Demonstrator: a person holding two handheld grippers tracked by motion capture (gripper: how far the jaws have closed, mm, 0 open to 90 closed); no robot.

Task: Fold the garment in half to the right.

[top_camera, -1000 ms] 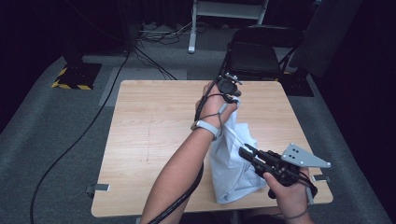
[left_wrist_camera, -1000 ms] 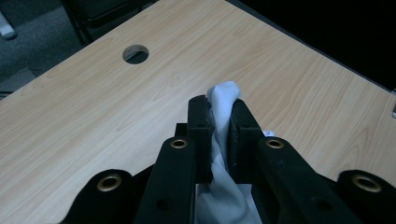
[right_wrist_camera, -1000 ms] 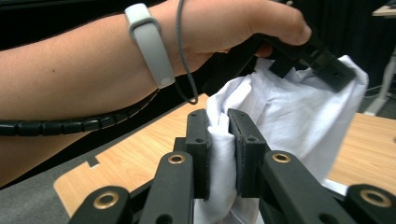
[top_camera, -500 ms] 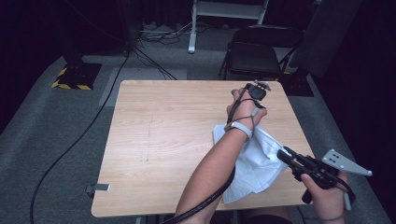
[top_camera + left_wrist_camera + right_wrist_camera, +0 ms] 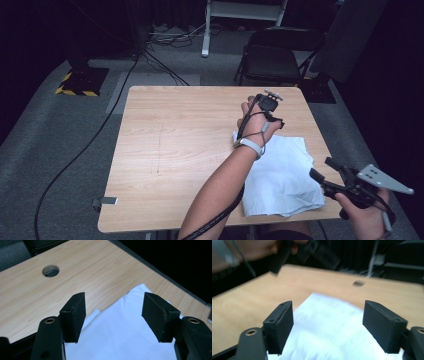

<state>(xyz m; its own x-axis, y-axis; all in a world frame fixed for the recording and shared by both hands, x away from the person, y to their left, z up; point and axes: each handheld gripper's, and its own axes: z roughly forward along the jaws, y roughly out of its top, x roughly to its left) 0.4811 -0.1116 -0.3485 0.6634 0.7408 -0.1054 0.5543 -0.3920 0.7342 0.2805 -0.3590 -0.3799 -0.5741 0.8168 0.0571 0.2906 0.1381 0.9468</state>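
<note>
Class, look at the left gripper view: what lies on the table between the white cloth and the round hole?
Nothing: between the white cloth and the round hole the left gripper view shows bare wooden table.

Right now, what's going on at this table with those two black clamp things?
A person holds a two-jaw gripper in each hand over a white cloth lying at the right side of a wooden table. The left gripper and the right gripper have just been opening; both sets of jaws stand apart above the cloth, pressing on nothing. The cloth lies loose on the tabletop.
</note>
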